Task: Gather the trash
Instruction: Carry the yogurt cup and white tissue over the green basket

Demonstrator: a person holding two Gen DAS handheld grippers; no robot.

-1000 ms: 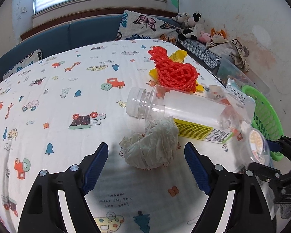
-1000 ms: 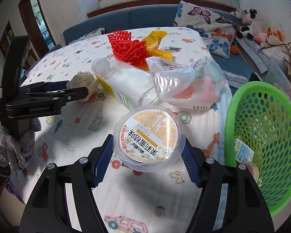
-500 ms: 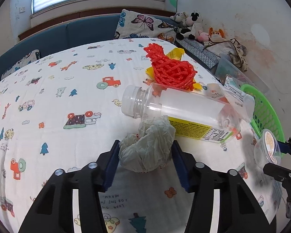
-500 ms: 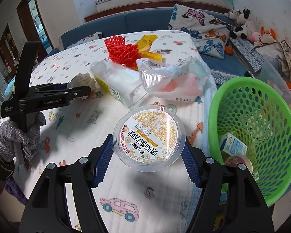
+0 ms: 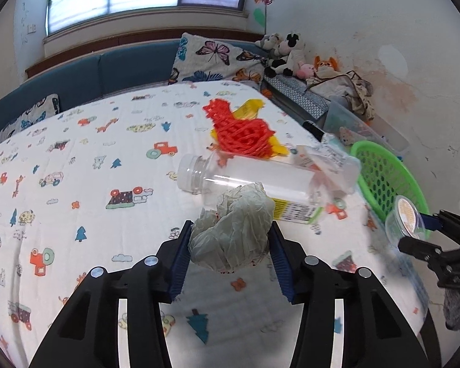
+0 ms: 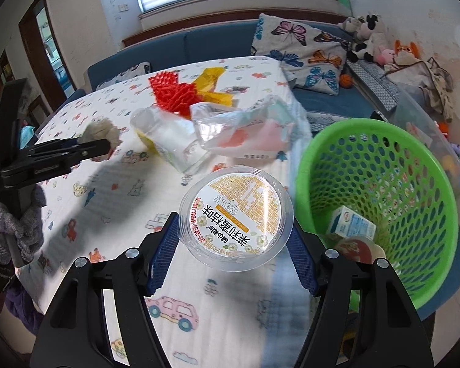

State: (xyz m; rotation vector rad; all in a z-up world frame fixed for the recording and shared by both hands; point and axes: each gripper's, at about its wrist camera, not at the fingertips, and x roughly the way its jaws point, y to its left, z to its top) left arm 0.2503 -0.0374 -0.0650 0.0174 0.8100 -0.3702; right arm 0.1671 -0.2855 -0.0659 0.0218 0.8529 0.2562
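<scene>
The left gripper [image 5: 228, 240] has just closed on a crumpled paper wad [image 5: 233, 230], lifted above the tablecloth [image 5: 76, 165]; it looks light and squashy. The right gripper [image 6: 234, 240] clamps a clear plastic cup [image 6: 236, 217] by its sides, beside the green basket [image 6: 380, 165].

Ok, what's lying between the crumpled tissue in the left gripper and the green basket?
In the left wrist view, the clear plastic bottle lies on its side between the crumpled tissue and the green basket, with a crinkled plastic bag at its far end.
</scene>
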